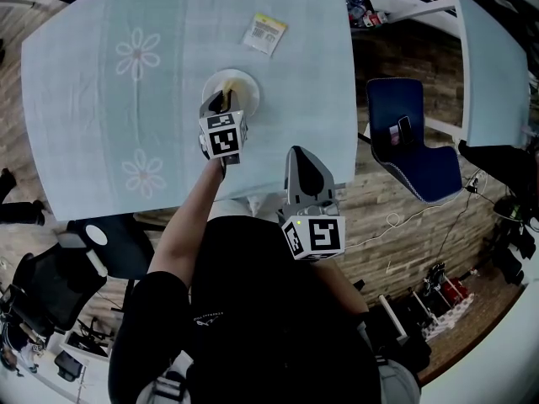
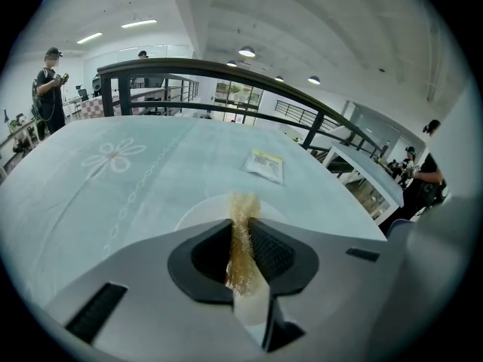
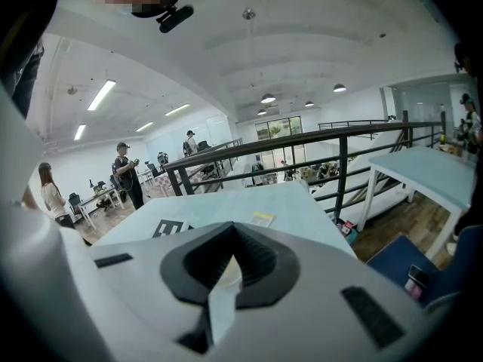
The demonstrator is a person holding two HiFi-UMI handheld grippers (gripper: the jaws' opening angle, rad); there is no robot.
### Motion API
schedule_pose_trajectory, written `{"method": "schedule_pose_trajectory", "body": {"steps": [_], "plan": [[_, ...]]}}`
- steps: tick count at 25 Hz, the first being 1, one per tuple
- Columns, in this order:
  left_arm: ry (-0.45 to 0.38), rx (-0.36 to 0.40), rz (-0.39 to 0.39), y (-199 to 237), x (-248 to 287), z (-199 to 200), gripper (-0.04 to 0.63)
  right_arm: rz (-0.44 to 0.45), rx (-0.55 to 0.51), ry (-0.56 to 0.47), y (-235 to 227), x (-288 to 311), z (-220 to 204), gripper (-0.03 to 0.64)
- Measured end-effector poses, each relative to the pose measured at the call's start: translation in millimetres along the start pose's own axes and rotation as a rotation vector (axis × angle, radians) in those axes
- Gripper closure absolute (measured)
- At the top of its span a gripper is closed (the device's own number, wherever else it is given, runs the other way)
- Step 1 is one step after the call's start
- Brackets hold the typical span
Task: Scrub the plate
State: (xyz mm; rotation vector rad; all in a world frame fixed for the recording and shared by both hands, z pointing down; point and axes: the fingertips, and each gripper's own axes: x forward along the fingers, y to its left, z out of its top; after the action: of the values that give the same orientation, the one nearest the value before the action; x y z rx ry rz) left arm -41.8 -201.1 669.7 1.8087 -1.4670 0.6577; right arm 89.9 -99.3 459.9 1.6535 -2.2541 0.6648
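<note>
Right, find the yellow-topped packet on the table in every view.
Head view: packet upper centre, beyond the plate.
Left gripper view: packet right of centre, beyond the plate.
Right gripper view: packet small, near centre.
Shared landmark: the white plate.

Wood floor (image 1: pixel 396 213), blue chair (image 1: pixel 421 162) off to the right gripper's (image 1: pixel 296 151) right, black railing (image 2: pixel 226 68) past the table (image 2: pixel 90 183) ahead, white ceiling (image 2: pixel 317 21), round lights (image 2: pixel 246 51).
</note>
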Motion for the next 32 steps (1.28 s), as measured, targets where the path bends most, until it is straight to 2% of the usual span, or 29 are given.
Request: {"method": "schedule_pose_trajectory", "body": {"steps": [15, 32], "plan": [[-0.013, 0.011, 0.06, 35.6, -3.1, 11.0, 0.526, 0.011, -0.004, -0.001, 3.0, 7.5, 2.2, 0.607], [-0.041, -0.027, 0.131, 71.6, -18.8, 14.0, 0.526, 0.046, -0.019, -0.004, 14.7, 12.4, 5.4, 0.607]]}}
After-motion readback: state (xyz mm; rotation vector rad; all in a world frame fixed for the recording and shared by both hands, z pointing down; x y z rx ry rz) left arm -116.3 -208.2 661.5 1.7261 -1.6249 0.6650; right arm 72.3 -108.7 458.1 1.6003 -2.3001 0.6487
